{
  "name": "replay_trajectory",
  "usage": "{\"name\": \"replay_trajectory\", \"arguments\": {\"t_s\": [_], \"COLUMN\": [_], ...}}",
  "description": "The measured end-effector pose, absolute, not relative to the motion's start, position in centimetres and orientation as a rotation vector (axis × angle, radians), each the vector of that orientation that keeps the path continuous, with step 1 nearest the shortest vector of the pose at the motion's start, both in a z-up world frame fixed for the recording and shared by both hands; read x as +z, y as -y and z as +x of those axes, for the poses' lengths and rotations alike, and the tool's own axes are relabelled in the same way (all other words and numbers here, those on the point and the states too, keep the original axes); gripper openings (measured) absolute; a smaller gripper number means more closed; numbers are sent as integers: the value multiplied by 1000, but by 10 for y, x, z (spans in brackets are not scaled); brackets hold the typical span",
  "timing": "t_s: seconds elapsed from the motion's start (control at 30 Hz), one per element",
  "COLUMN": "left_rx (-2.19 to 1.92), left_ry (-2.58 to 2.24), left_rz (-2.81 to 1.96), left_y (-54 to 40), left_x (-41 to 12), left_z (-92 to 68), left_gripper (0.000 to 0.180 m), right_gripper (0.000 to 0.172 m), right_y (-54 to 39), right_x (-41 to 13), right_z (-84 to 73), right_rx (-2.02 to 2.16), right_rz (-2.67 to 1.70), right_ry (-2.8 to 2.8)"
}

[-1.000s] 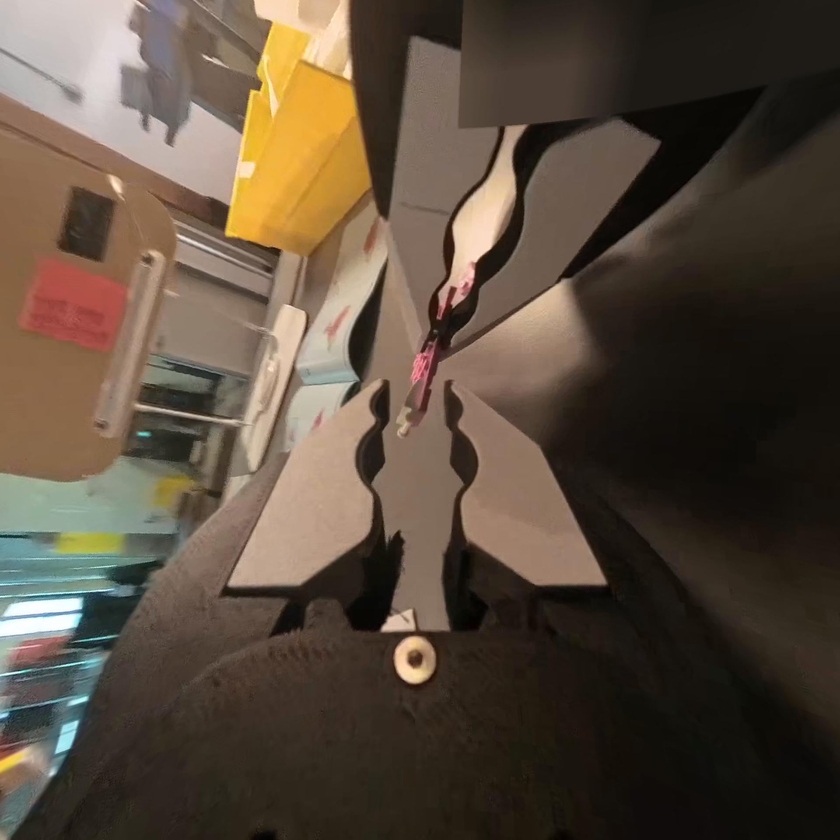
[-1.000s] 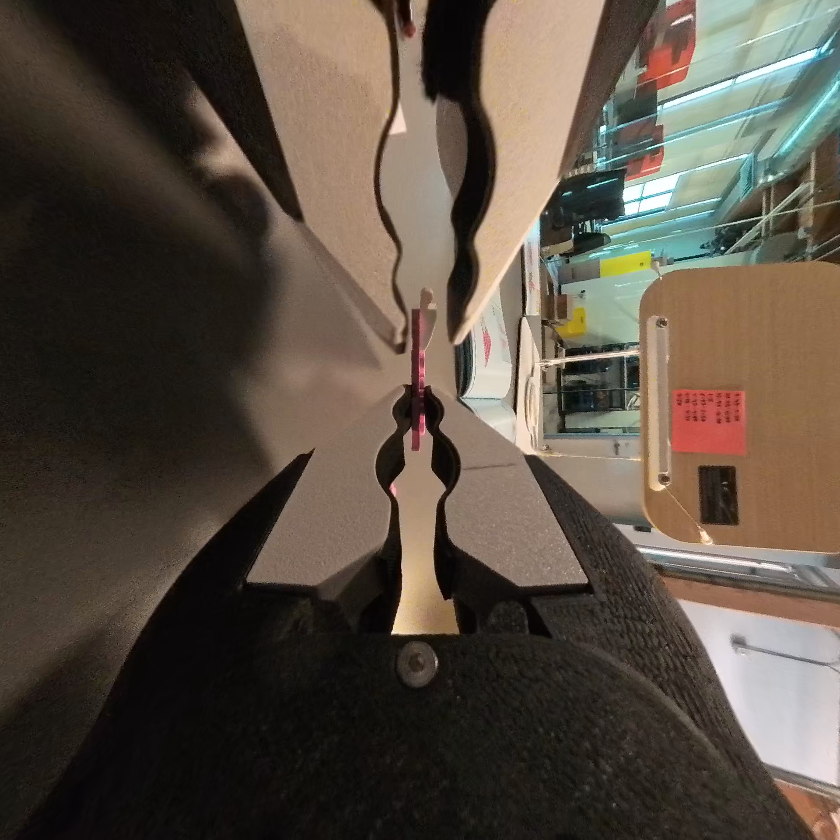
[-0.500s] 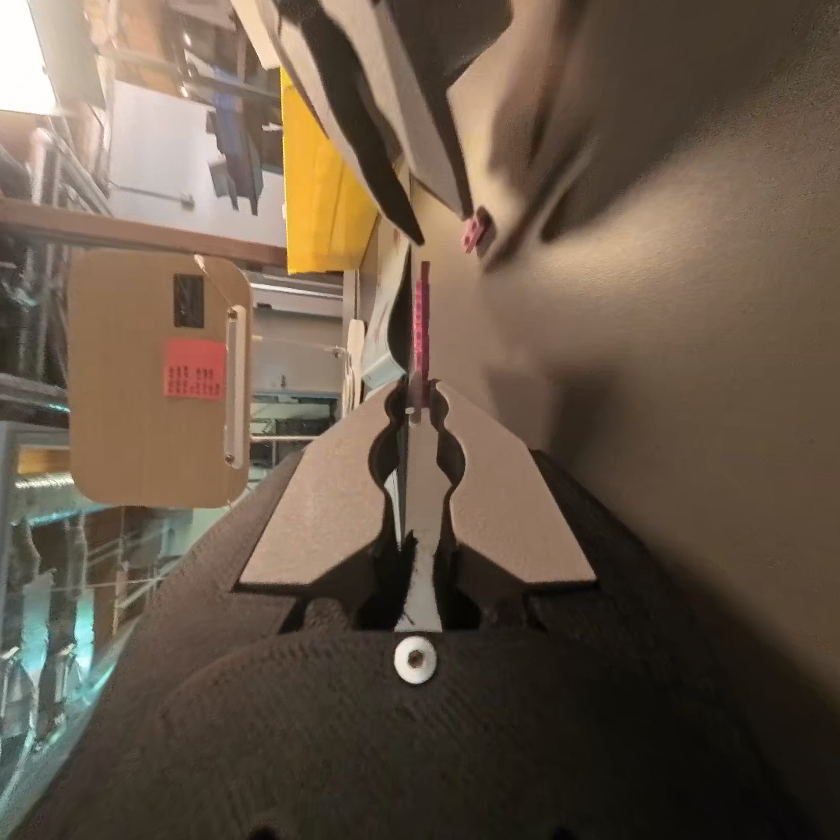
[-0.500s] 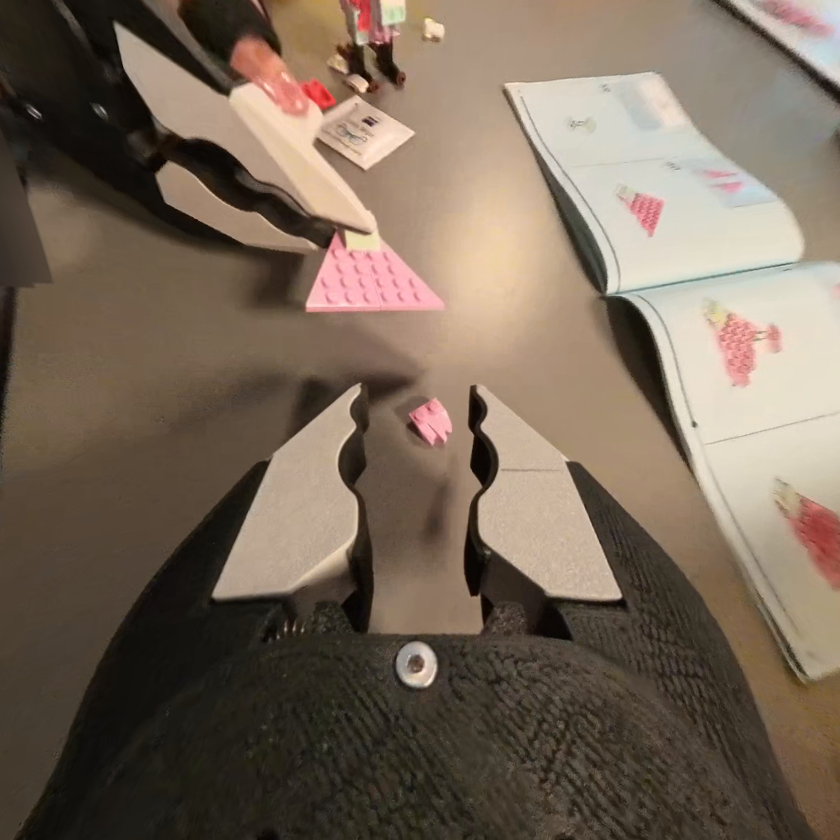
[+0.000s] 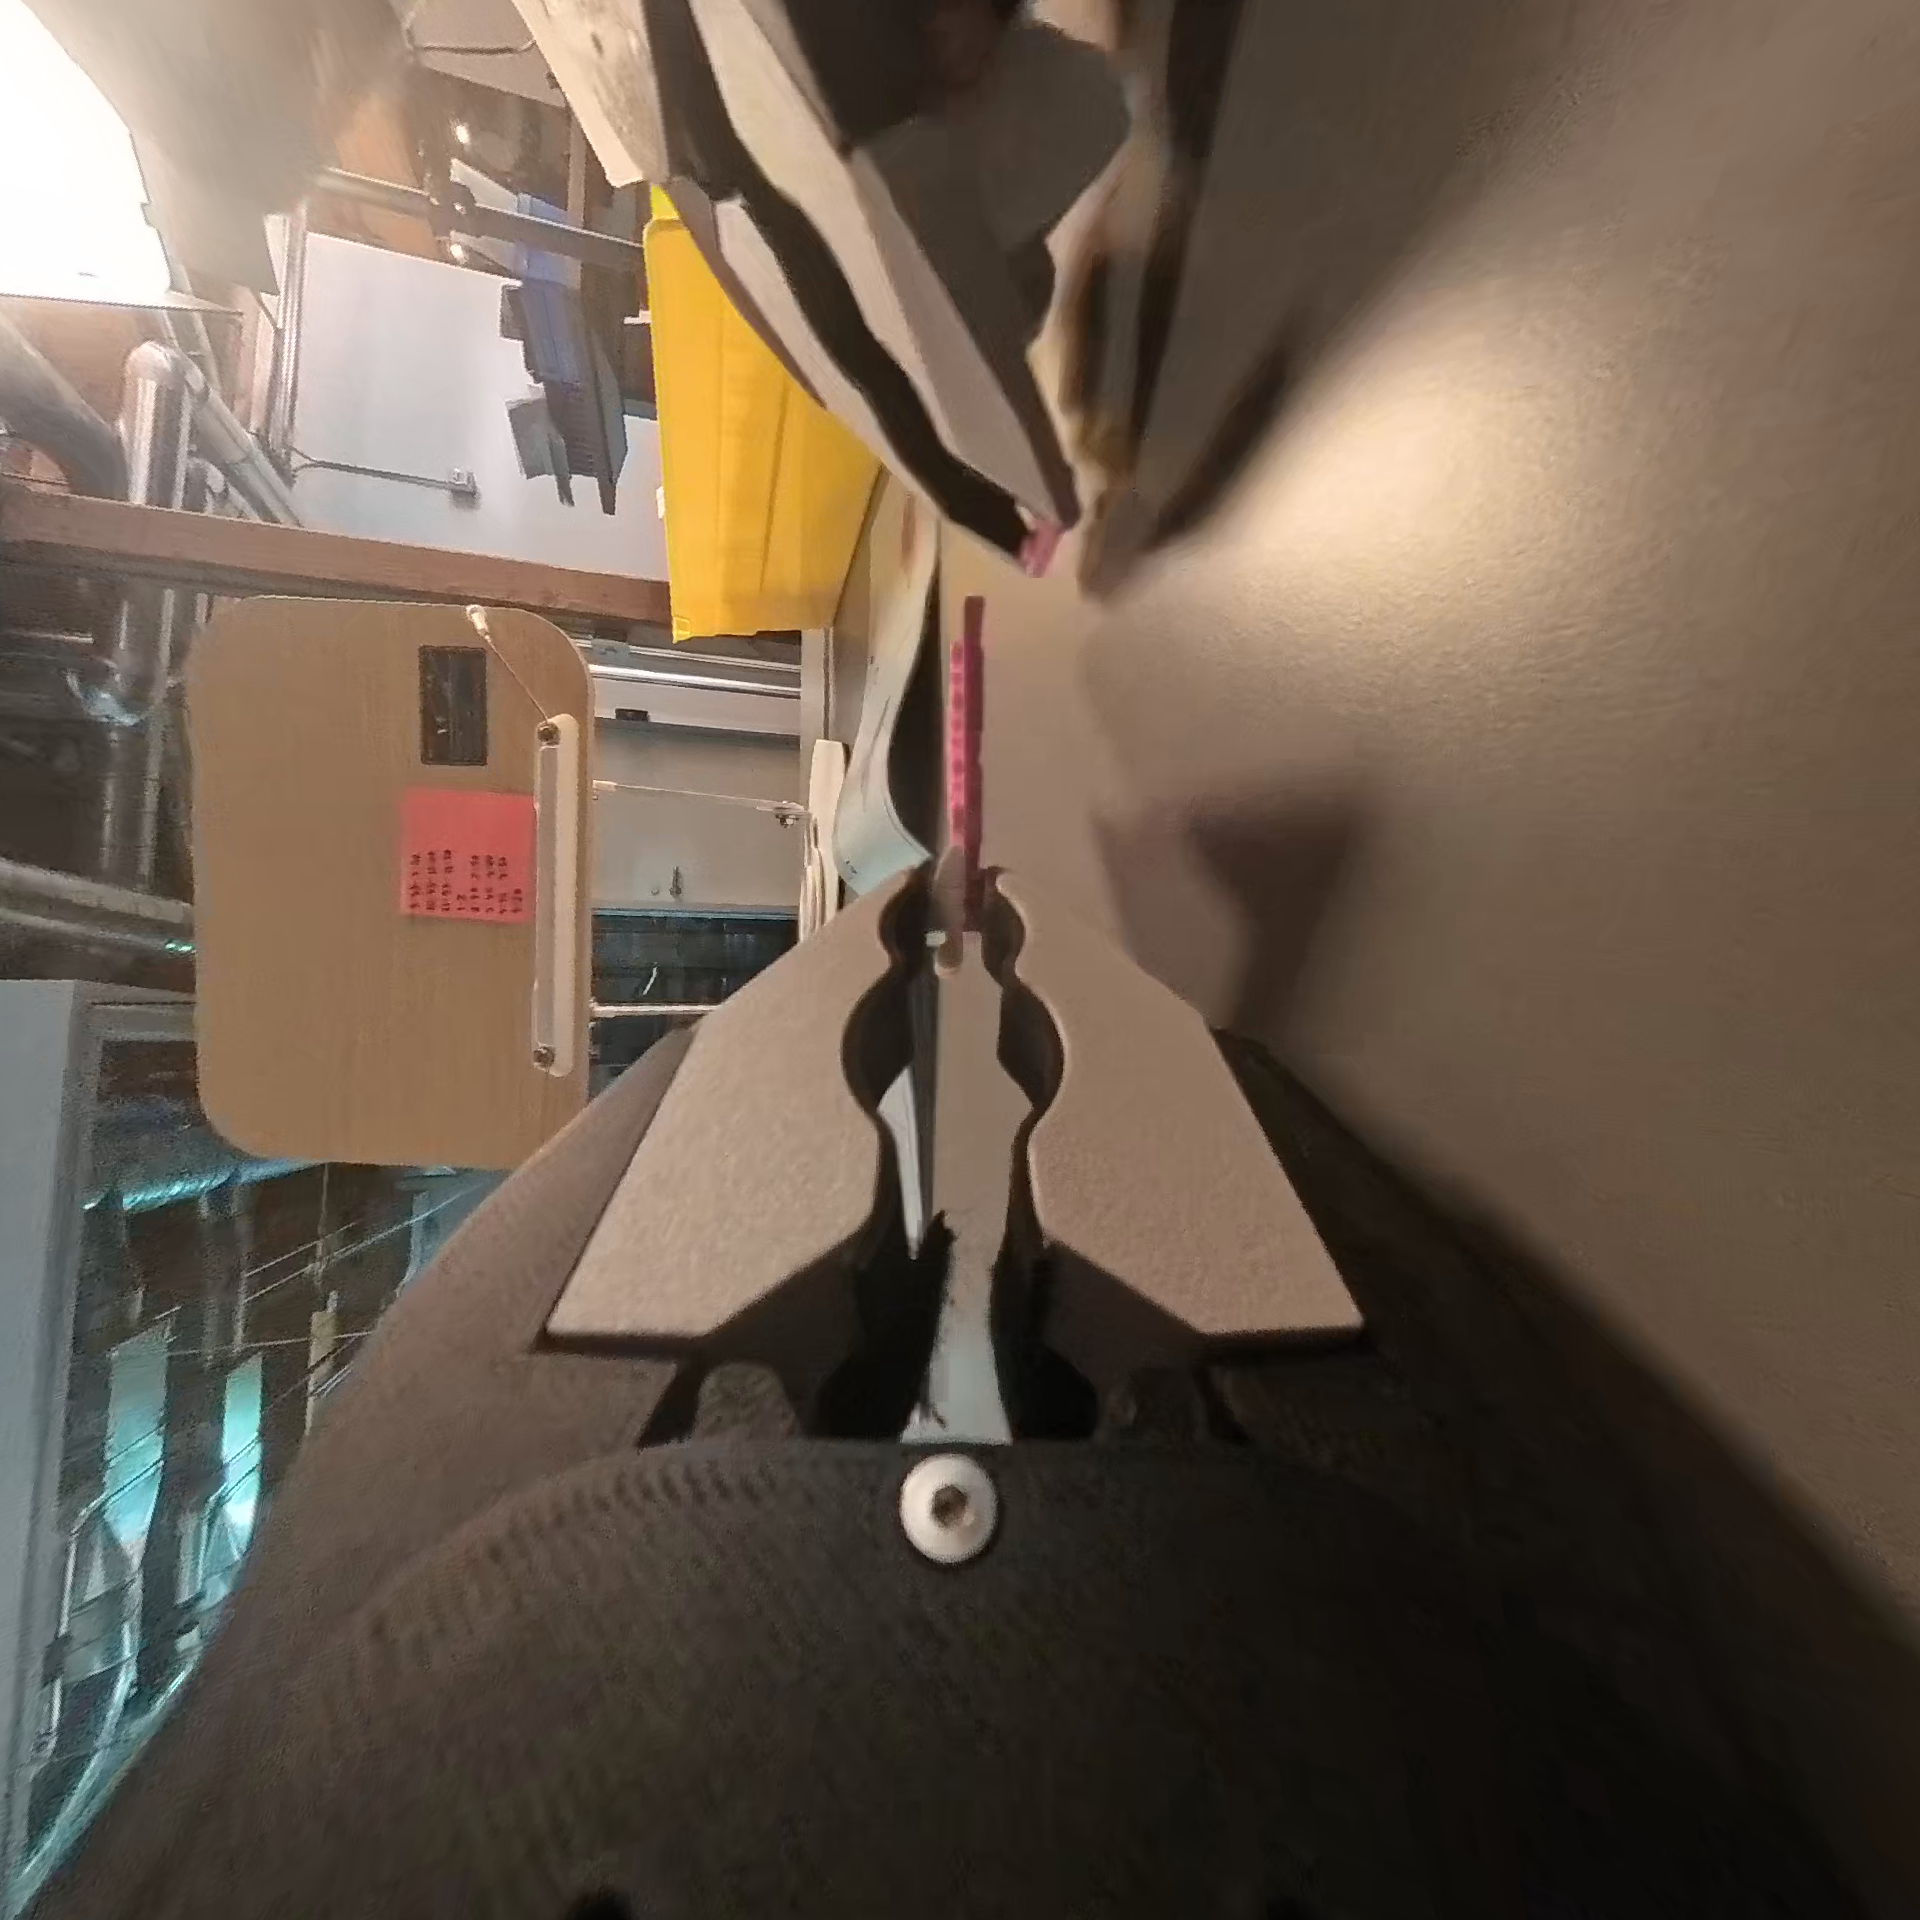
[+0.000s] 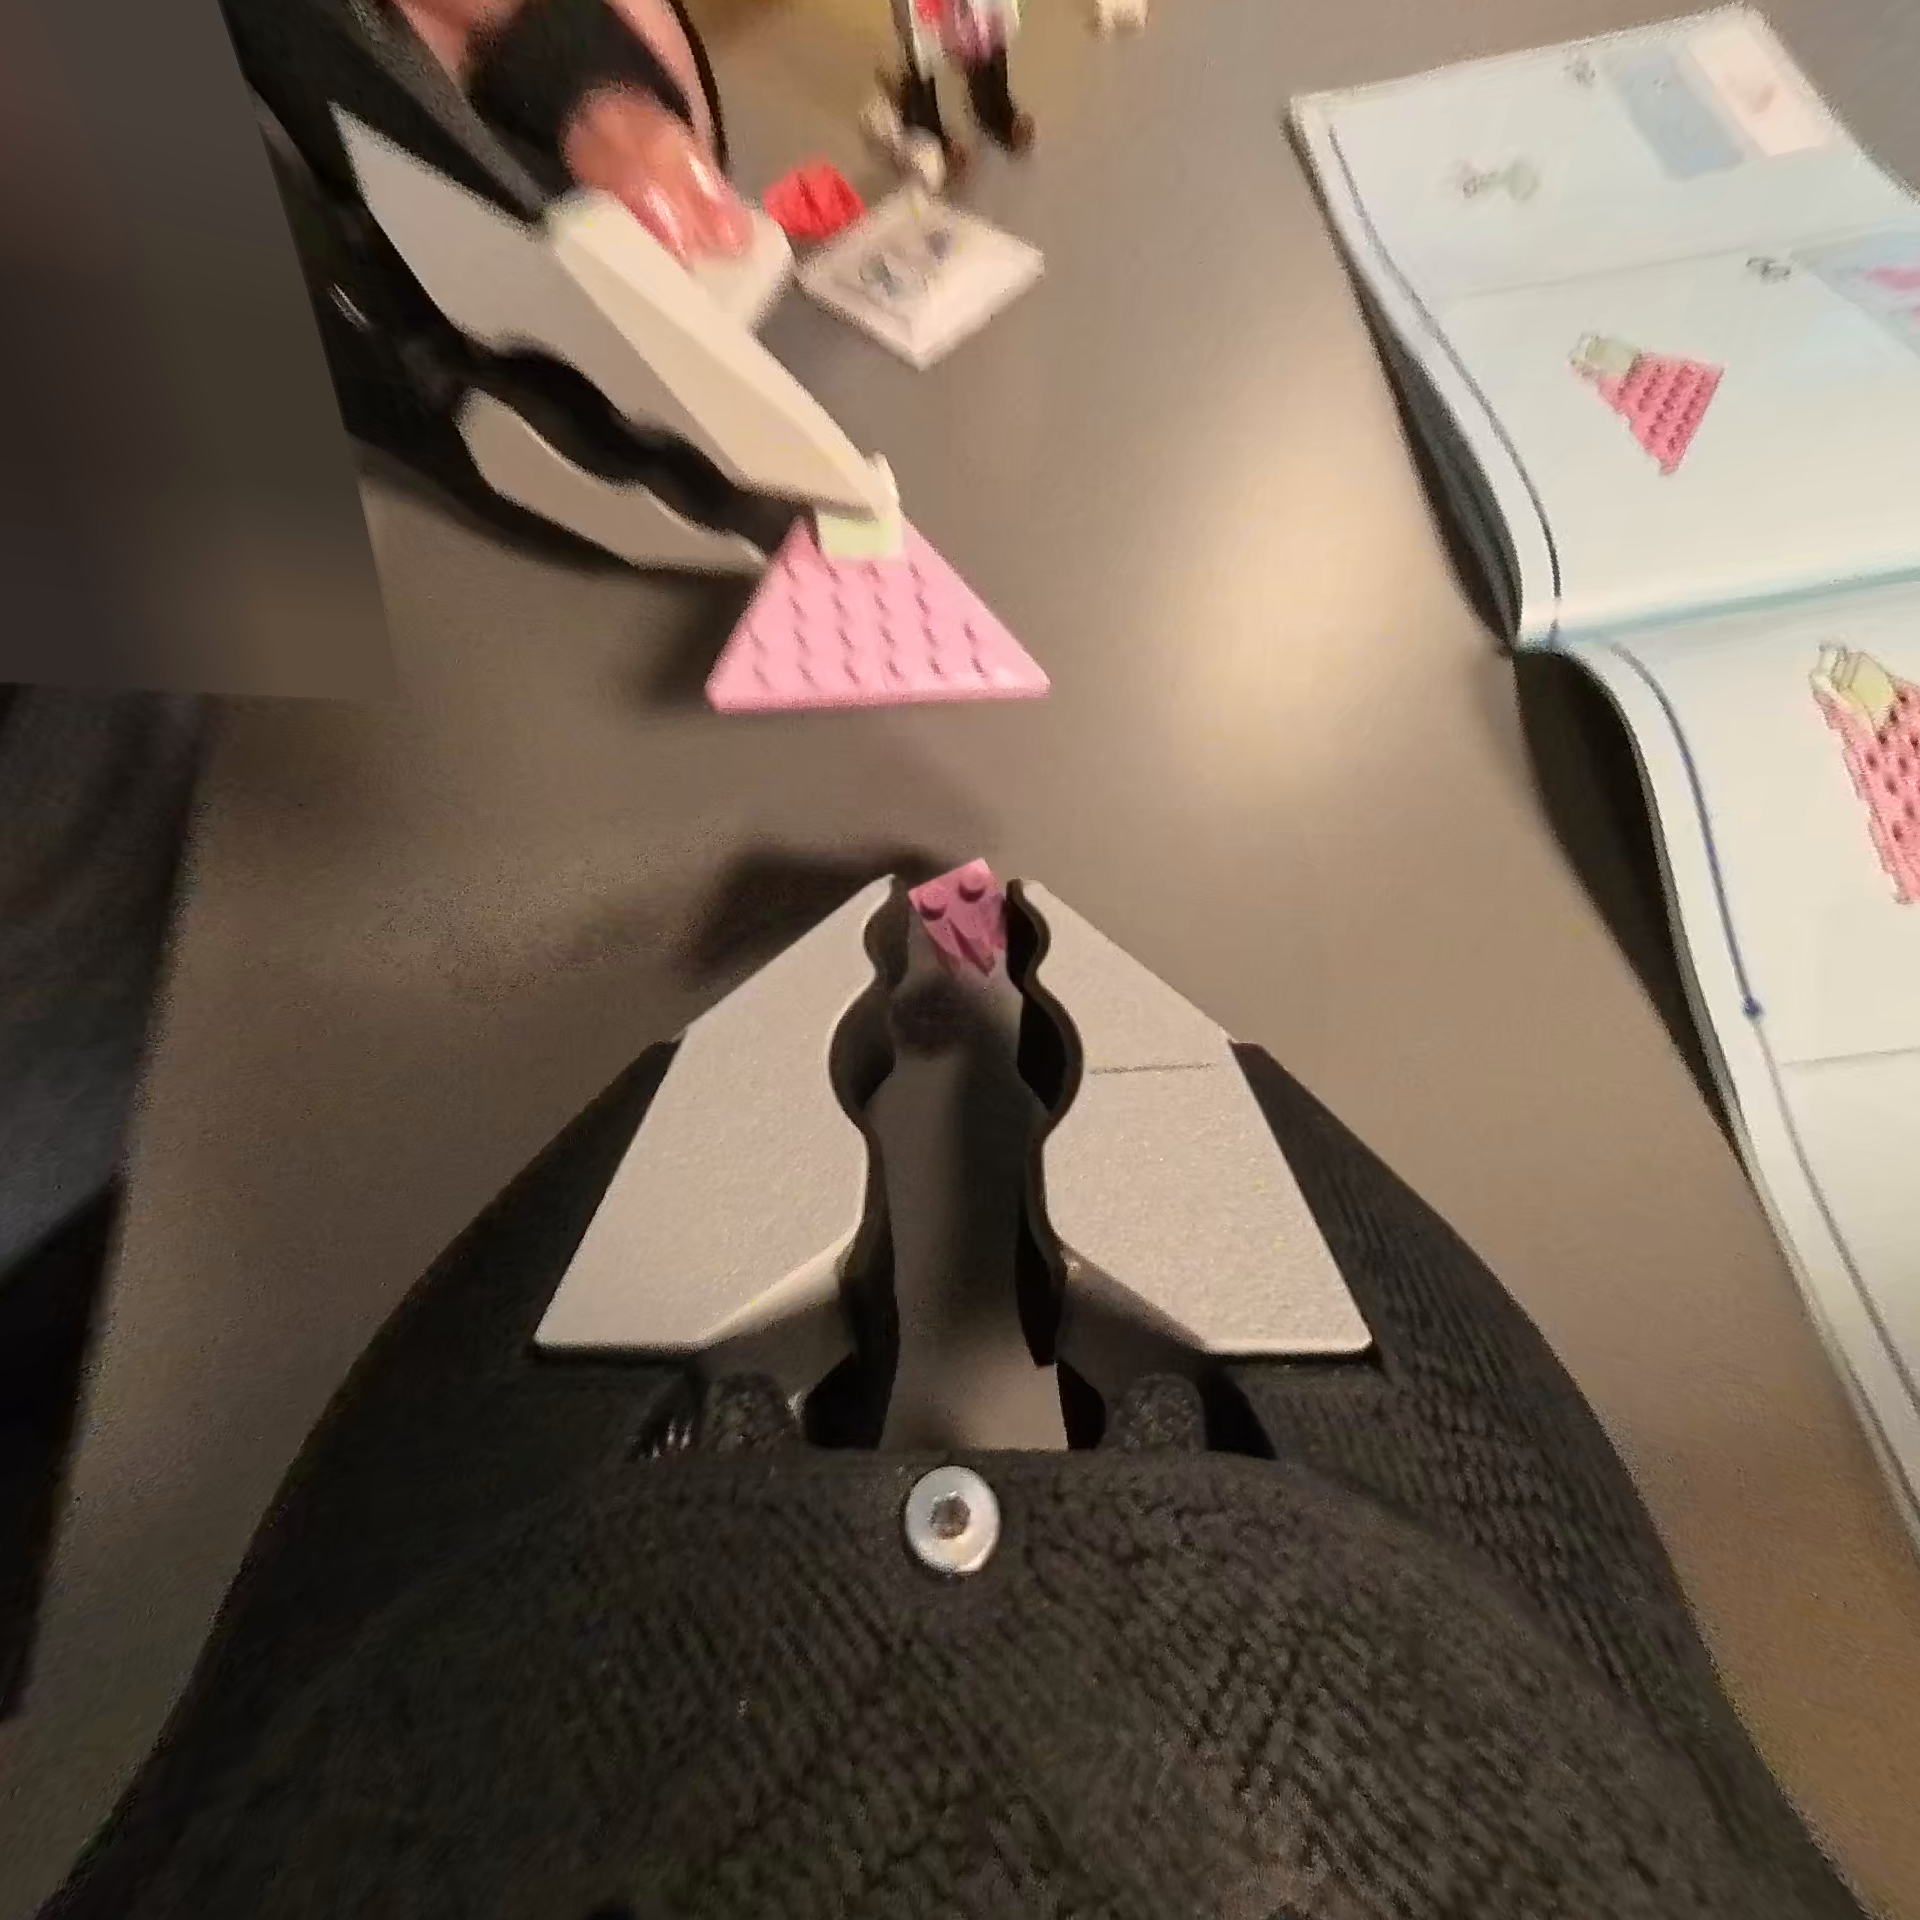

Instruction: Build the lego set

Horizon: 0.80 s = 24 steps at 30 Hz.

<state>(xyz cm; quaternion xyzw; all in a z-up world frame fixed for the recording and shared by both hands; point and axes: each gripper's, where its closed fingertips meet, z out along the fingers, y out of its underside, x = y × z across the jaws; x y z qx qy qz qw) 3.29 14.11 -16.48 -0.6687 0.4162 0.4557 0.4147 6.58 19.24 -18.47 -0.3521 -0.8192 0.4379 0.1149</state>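
Observation:
In the left wrist view my left gripper [image 5: 956, 894] is shut on the narrow end of a pink wedge plate [image 5: 968, 748], seen edge-on, where a pale piece [image 5: 948, 914] sits on it. The right wrist view shows that gripper [image 6: 862, 499] holding the triangular plate [image 6: 878, 623] by that end, over the dark table [image 6: 1195, 644]. My right gripper [image 6: 951, 894] is shut on a small pink wedge piece [image 6: 961, 925] low over the table. The left wrist view shows this piece [image 5: 1042, 549] at the right gripper's tips.
An open instruction booklet [image 6: 1662, 416] lies at the right. A red piece [image 6: 816, 197], a white leaflet [image 6: 920, 275] and a partly built figure [image 6: 956, 62] lie at the far side. A yellow bin [image 5: 748, 436] and a wooden board [image 5: 384, 873] stand beyond the table. Left tips to right tips: about 7 centimetres.
My left gripper closed on the pink plate. My right gripper let go of the plate, opened, moved to the small pink piece on the table and closed on it.

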Motion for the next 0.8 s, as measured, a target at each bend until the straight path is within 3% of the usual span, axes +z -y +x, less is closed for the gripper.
{"name": "replay_trajectory", "arguments": {"t_s": [0.17, 0.8], "left_rx": [1252, 1344], "left_ry": [-1057, -912], "left_rz": [-1615, -1618], "left_y": [-142, -141], "left_x": [-157, -140], "left_z": [29, 15], "left_gripper": [8, 8], "right_gripper": [17, 17], "right_y": [-162, -151], "right_x": [-142, -134], "right_z": [64, 42], "right_rx": [1529, 1121], "right_rz": [-961, -1135], "right_ry": [2275, 2292]}}
